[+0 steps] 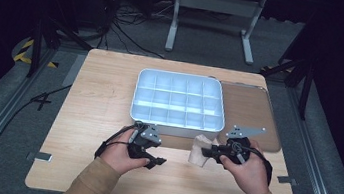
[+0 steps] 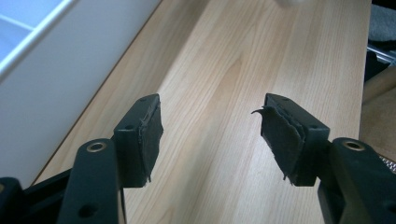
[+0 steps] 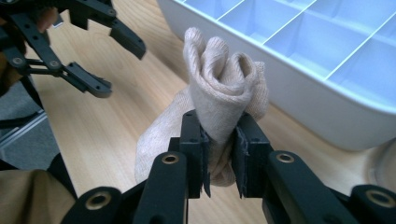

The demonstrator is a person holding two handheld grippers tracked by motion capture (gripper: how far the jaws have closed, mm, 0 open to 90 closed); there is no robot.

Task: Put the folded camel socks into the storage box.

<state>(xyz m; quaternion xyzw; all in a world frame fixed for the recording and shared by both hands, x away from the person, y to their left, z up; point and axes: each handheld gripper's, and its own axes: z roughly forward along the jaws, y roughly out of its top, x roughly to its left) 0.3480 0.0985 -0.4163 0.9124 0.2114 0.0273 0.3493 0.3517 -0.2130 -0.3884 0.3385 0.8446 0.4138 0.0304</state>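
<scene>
At the near edge of the wooden table (image 1: 104, 98), just below the white compartment tray (image 1: 175, 123), I held a gripper in each hand. My right gripper (image 3: 219, 156) was clamped on a bunched beige sock (image 3: 224, 88), its jaws pinched on the lower folds while the rolled top rose free toward 12 o'clock. In the high view the sock (image 1: 198, 152) sat at 9 o'clock from my right hand (image 1: 246, 170), close to the tray's front wall. My left gripper (image 2: 212, 135) was empty, its jaws wide apart over bare wood, with the tray wall (image 2: 60, 79) at its 10 o'clock. In the right gripper view that left gripper (image 3: 105, 56) lay at 10 o'clock from the sock, near but apart.

Judged risks: the hold took only a narrow pinch of soft cloth, so a quick lift could let the folds slide out of the jaws. The loose tail (image 3: 156, 144) hung toward the table and could catch the tray rim on the way over. The roll could also unfurl, leaving the sock too large for one small compartment
</scene>
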